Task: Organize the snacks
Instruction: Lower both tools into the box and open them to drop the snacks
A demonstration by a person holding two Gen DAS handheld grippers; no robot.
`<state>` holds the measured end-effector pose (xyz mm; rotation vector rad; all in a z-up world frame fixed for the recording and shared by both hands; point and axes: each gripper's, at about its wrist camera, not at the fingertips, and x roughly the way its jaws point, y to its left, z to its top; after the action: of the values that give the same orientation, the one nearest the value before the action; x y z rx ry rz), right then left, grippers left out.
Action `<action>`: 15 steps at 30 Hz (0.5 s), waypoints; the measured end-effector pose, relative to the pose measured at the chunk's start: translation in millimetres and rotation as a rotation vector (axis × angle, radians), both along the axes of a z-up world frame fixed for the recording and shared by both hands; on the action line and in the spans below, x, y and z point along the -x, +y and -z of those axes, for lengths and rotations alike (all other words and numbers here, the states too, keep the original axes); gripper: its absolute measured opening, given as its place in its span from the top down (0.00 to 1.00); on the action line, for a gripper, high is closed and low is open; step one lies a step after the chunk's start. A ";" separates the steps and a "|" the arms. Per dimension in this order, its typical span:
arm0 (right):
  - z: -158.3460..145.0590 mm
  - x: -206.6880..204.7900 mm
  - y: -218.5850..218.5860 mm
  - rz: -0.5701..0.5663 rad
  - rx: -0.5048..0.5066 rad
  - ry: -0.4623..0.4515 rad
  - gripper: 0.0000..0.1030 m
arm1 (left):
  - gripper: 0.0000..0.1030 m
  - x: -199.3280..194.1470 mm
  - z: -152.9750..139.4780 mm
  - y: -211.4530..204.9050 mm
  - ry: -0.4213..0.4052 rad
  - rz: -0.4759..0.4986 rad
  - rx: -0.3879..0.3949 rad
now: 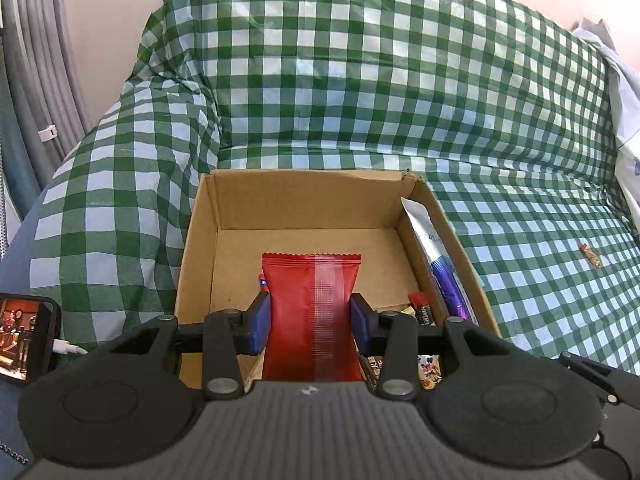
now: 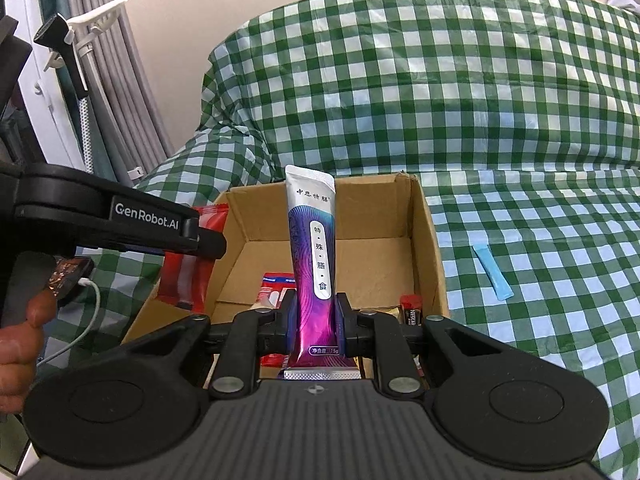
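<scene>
The left hand-held gripper (image 1: 311, 322) is clamped on a red snack packet (image 1: 314, 312), whose long axis runs straight ahead along the fingers, hanging over the open cardboard box (image 1: 304, 200) just ahead and below. The right hand-held gripper (image 2: 316, 322) is clamped on a purple-and-white sachet (image 2: 314, 256), upright, long axis vertical, over the same box's near right part. Small wrapped snacks (image 2: 412, 312) already lie in the near end of the box; its far floor is bare. Farther right, a blue sachet (image 2: 492, 272) and a small candy (image 1: 591, 256) lie on the green checked cloth (image 1: 360, 80), nearer the right gripper. Beyond are grey curtains (image 2: 104, 92) and a pale wall.
</scene>
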<state>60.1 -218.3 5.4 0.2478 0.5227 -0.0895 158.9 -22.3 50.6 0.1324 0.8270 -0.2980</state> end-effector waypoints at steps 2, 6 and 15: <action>2.3 -4.7 -0.6 0.002 -0.003 0.010 0.81 | 0.55 -4.8 4.6 -1.6 0.008 -0.002 -0.007; 7.2 -12.6 -1.1 0.005 -0.008 0.020 0.81 | 0.55 -11.9 10.9 -2.5 0.016 -0.005 -0.013; 17.2 -27.4 -3.3 0.020 -0.035 0.039 0.79 | 0.54 -29.1 27.8 -0.2 0.039 -0.024 -0.043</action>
<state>87.5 -221.6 -11.7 0.2855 0.5610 -0.1045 188.0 -22.6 22.8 0.1569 0.8735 -0.2616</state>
